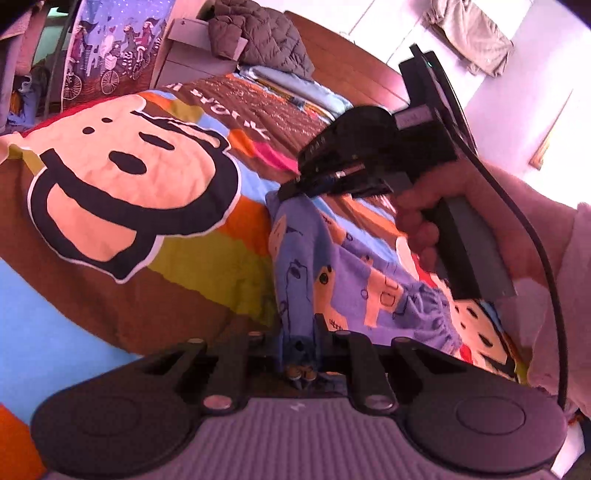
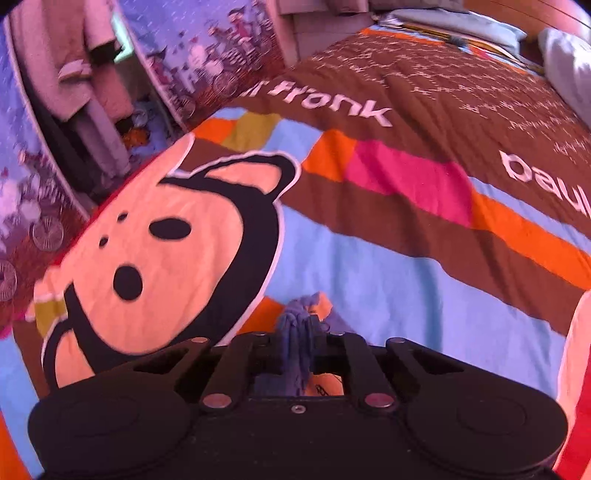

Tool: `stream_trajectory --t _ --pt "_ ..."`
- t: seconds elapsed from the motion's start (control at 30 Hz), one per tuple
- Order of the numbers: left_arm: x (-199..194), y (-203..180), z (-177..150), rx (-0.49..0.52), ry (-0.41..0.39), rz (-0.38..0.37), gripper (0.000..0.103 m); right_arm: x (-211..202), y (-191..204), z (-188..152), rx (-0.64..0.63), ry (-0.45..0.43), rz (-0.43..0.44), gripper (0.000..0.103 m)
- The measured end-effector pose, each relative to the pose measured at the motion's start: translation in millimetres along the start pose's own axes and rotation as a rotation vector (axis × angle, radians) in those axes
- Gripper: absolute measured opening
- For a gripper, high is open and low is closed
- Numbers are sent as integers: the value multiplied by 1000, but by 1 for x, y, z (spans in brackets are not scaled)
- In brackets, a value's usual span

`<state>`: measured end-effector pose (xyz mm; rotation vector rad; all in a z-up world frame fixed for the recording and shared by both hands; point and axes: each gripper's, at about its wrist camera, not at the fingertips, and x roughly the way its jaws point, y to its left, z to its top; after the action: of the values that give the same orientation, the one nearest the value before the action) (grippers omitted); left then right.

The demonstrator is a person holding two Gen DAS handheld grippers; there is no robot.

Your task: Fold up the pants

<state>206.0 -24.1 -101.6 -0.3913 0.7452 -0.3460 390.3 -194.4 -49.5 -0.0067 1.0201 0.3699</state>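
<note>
A bright cartoon bedspread [image 2: 369, 280] covers the bed, brown bands and a big monkey face [image 1: 125, 184] across it; a quilted grey jacket [image 1: 258, 33] slumps at the wooden headboard [image 1: 351, 70], a bicycle-print curtain [image 1: 110, 48] hangs beside

Both grippers are raised and clamped on purple fabric. The left gripper [image 1: 301, 345] pinches a bunched fold; the right gripper [image 1: 291, 190], gripped in the person's right hand [image 1: 436, 218], bites another edge higher up.
</note>
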Motion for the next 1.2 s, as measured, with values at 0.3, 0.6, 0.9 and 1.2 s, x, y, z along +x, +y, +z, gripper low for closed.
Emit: stream_trajectory --t 0.3,0.6,0.9,1.2 --pt "-5 19 -9 -99 38 -60 22 -22 -8 -5 49 -133 13 27" --pt "-4 14 -10 -78 35 -38 23 -116 -30 -126 -70 -222 -159 56" --pt "-3 8 -10 -45 35 -3 27 -128 -68 -226 229 -327 -253 72" --pt "-4 4 -11 -25 33 16 28 -129 -36 -219 71 -356 -281 72"
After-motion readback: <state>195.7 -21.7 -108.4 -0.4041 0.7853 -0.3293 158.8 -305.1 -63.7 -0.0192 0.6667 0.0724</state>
